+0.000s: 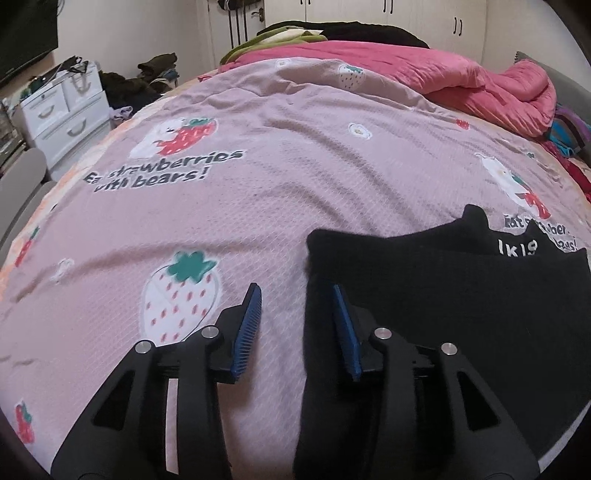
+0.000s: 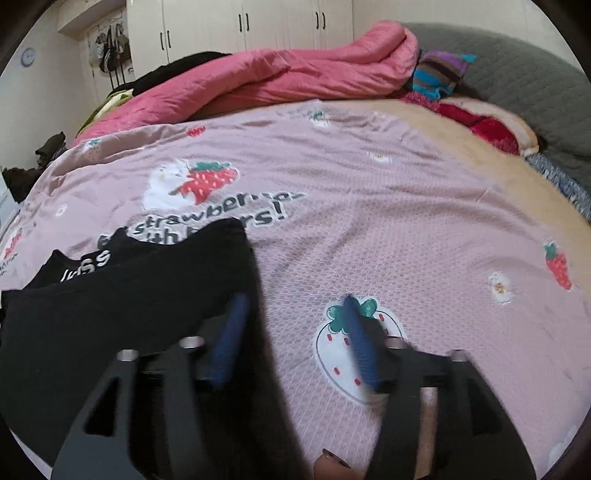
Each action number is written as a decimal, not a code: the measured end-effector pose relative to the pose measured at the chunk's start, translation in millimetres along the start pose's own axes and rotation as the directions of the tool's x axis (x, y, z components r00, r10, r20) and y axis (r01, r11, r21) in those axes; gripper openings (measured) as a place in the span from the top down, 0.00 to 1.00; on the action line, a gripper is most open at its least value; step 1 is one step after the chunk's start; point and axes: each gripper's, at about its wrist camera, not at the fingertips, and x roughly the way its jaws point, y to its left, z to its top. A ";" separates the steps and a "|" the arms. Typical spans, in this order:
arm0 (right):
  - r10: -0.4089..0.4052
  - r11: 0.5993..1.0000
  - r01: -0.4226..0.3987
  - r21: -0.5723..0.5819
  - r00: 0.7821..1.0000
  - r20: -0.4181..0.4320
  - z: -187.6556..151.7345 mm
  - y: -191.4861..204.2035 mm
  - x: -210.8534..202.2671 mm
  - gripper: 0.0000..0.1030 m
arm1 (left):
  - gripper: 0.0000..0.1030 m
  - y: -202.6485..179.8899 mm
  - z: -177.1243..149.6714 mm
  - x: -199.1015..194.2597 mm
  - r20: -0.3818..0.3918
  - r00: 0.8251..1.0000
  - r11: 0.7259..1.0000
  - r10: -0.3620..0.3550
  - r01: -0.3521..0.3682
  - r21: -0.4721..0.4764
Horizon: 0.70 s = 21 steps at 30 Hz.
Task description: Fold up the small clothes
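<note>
A small black garment (image 1: 461,295) with white lettering lies flat on the pink strawberry bedspread (image 1: 258,184). In the left wrist view it fills the lower right. My left gripper (image 1: 297,291) is open, straddling the garment's left edge: one blue pad over the bedspread, the other over the black cloth. In the right wrist view the garment (image 2: 129,302) lies at lower left. My right gripper (image 2: 293,302) is open and blurred, straddling the garment's right edge. Neither gripper holds anything.
A rolled pink quilt (image 1: 480,85) lies across the far side of the bed, with dark clothes (image 1: 351,29) behind it. A white drawer unit (image 1: 62,114) stands left of the bed. Striped and red fabrics (image 2: 443,77) and a grey headboard (image 2: 535,81) are at right.
</note>
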 end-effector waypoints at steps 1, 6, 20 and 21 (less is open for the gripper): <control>0.010 1.000 -0.010 -0.008 1.000 0.003 -0.9 4.5 -3.9 0.32 | 0.64 1.9 -1.8 -4.2 0.000 1.000 1.000 0.006 -0.006 0.002; 0.082 0.995 -0.081 -0.051 0.996 0.025 -11.7 35.8 -29.7 0.16 | 0.40 7.6 -9.8 -20.4 0.004 0.999 0.999 0.033 -0.033 0.036; 0.340 0.915 -0.332 -0.232 0.940 -0.002 -46.1 145.7 -95.3 0.07 | 0.09 35.3 -27.8 -60.4 0.044 0.998 0.993 0.041 -0.046 0.113; 0.349 0.910 -0.340 -0.238 0.937 -0.003 -47.9 148.7 -98.3 0.07 | 0.09 37.3 -29.4 -62.3 0.043 0.998 0.993 0.037 -0.042 0.112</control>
